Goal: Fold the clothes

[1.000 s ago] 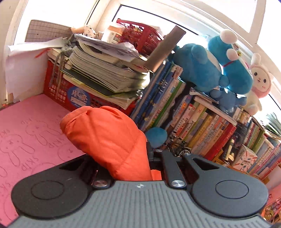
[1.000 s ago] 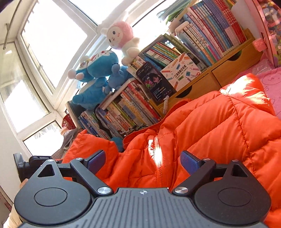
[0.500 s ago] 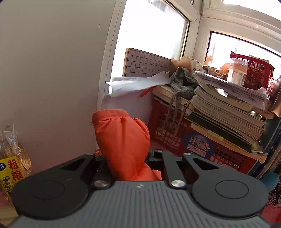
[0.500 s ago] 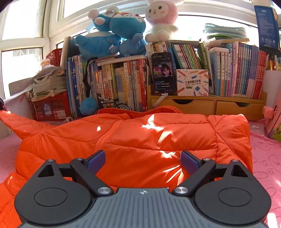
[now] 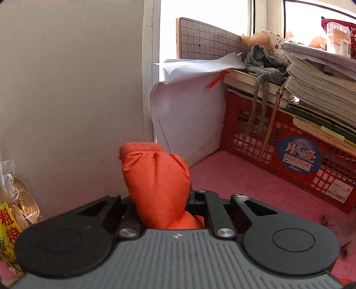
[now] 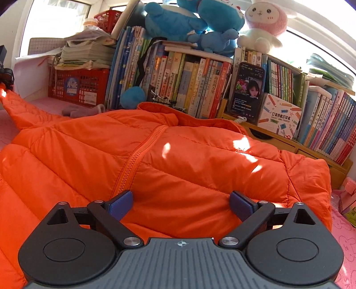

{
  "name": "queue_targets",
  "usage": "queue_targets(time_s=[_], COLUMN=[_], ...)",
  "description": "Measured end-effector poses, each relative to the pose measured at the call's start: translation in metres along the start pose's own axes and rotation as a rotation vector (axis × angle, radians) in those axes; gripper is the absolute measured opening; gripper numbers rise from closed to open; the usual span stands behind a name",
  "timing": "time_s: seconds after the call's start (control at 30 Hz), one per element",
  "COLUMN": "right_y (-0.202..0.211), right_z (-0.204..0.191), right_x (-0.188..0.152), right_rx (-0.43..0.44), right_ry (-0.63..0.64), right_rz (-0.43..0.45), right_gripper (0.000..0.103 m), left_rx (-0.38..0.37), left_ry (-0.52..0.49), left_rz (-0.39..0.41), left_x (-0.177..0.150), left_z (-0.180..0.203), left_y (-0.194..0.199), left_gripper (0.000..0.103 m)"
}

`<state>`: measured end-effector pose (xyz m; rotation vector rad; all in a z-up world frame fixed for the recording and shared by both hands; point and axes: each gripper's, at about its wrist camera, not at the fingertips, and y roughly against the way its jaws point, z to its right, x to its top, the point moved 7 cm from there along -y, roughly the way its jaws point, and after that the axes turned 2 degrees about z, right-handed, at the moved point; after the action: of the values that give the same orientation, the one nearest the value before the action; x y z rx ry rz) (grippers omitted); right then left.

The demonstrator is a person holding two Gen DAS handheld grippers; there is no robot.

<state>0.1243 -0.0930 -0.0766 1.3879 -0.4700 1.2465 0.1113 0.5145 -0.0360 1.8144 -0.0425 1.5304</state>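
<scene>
An orange puffer jacket (image 6: pixel 178 160) lies front up on the pink mat, zipper closed, collar toward the bookshelf. My right gripper (image 6: pixel 181 204) is open and empty, hovering just above the jacket's lower front. My left gripper (image 5: pixel 163 200) is shut on the cuff end of the jacket's sleeve (image 5: pixel 155 173), which sticks up between its jaws. In the right wrist view that sleeve (image 6: pixel 20 109) stretches out to the far left, where the left gripper (image 6: pixel 5 73) shows at the frame edge.
A red crate (image 5: pixel 289 151) stacked with books and papers stands ahead of the left gripper, a beige wall (image 5: pixel 66 89) to its left, a snack bag (image 5: pixel 11 211) beside it. A bookshelf (image 6: pixel 222 80) with plush toys (image 6: pixel 191 20) lines the back. Pink mat (image 6: pixel 347 240) lies under the jacket.
My left gripper has swung left with the sleeve, from facing the bookshelf to facing the wall corner, pulling the sleeve outward. The right gripper has levelled out and dropped closer over the jacket front.
</scene>
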Motion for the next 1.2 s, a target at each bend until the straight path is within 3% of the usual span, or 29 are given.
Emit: queue_targets(time_s=[0.17, 0.33, 0.4, 0.5, 0.53, 0.57, 0.67, 0.77, 0.87, 0.93, 1.03, 1.2], right_y=[-0.007, -0.015, -0.018, -0.023, -0.024, -0.024, -0.027, -0.034, -0.036, -0.031, -0.014, 0.040], right_z=[-0.008, -0.019, -0.025, -0.029, -0.030, -0.030, -0.031, -0.036, -0.042, -0.043, -0.030, 0.047], right_x=[0.002, 0.003, 0.002, -0.001, -0.001, -0.001, 0.001, 0.005, 0.010, 0.014, 0.020, 0.015], right_rx=[0.010, 0.016, 0.012, -0.003, -0.005, -0.004, 0.000, 0.009, 0.025, 0.059, 0.083, -0.006], right_ry=[0.007, 0.041, 0.058, 0.079, 0.082, 0.077, 0.061, 0.033, 0.027, 0.003, -0.066, -0.228], right_rz=[-0.019, -0.040, -0.047, -0.057, -0.059, -0.060, -0.065, -0.070, -0.062, -0.051, -0.028, 0.053], right_gripper=[0.095, 0.097, 0.098, 0.098, 0.098, 0.098, 0.101, 0.102, 0.102, 0.101, 0.101, 0.101], left_rx=[0.049, 0.108, 0.097, 0.054, 0.053, 0.053, 0.004, -0.077, -0.286, -0.453, -0.680, -0.806], left_ry=[0.000, -0.079, -0.116, -0.129, -0.118, -0.098, -0.031, -0.020, -0.140, -0.193, -0.229, -0.343], left_rz=[-0.073, -0.230, -0.222, -0.164, -0.142, -0.114, -0.071, -0.033, 0.077, 0.099, 0.066, -0.038], left_x=[-0.012, -0.028, -0.029, -0.021, -0.016, -0.010, 0.010, 0.019, 0.010, -0.013, -0.062, -0.146], left_z=[-0.005, -0.001, 0.001, 0.002, -0.001, -0.004, -0.008, 0.000, 0.044, 0.082, 0.129, 0.199], left_y=[-0.024, -0.049, -0.043, -0.022, -0.013, -0.001, 0.024, 0.062, 0.135, 0.184, 0.244, 0.271], left_gripper=[0.012, 0.017, 0.020, 0.049, 0.065, 0.074, 0.078, 0.078, 0.078, 0.079, 0.083, 0.083])
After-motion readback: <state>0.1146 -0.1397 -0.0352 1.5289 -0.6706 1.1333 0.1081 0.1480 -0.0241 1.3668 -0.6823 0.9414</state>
